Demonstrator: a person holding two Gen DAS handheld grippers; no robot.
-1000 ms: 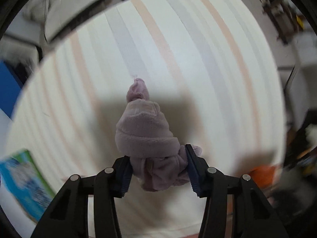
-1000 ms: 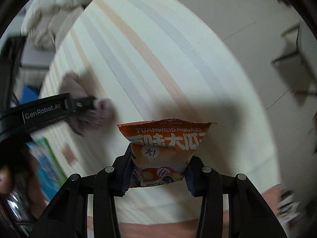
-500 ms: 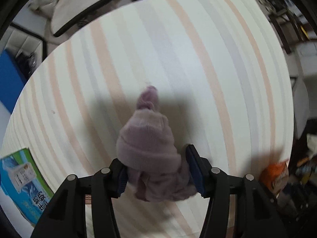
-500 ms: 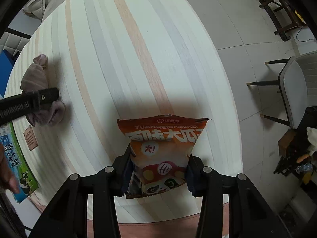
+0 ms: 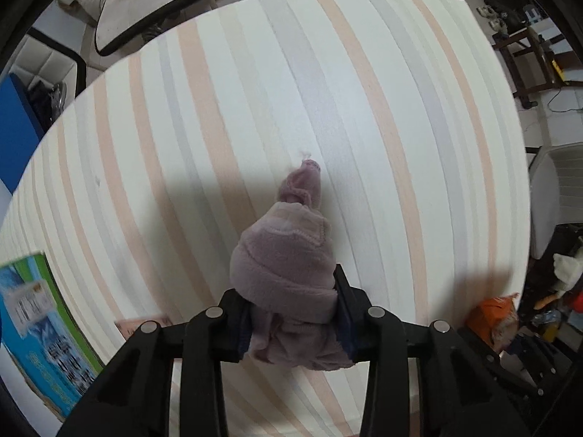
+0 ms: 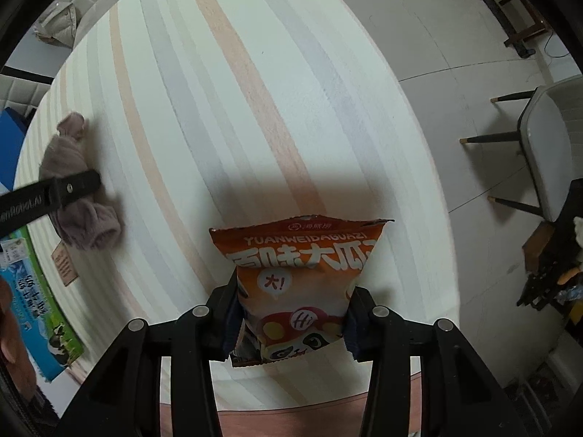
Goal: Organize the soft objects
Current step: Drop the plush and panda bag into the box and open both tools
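Observation:
My left gripper [image 5: 293, 313] is shut on a mauve fleece bundle [image 5: 288, 266], rolled and soft, held above the striped table [image 5: 328, 91]. The bundle [image 6: 73, 189] and the left gripper's finger [image 6: 69, 187] also show at the left of the right wrist view. My right gripper [image 6: 291, 320] is shut on an orange snack bag [image 6: 298, 276] with white lettering, held upright over the table's near edge [image 6: 291, 382]. The same orange bag [image 5: 492, 317] shows at the lower right of the left wrist view.
A blue and green box [image 5: 36, 335] lies at the table's left edge, also in the right wrist view [image 6: 40, 302]. A small brown card [image 6: 63, 266] lies beside it. Chairs [image 6: 546, 145] stand on the tiled floor to the right. Cushioned seats [image 5: 145, 3] lie beyond the far edge.
Both grippers have risen, so the table looks further below. The fleece bundle and the snack bag stay gripped. The bundle has shifted a little right in the left view.

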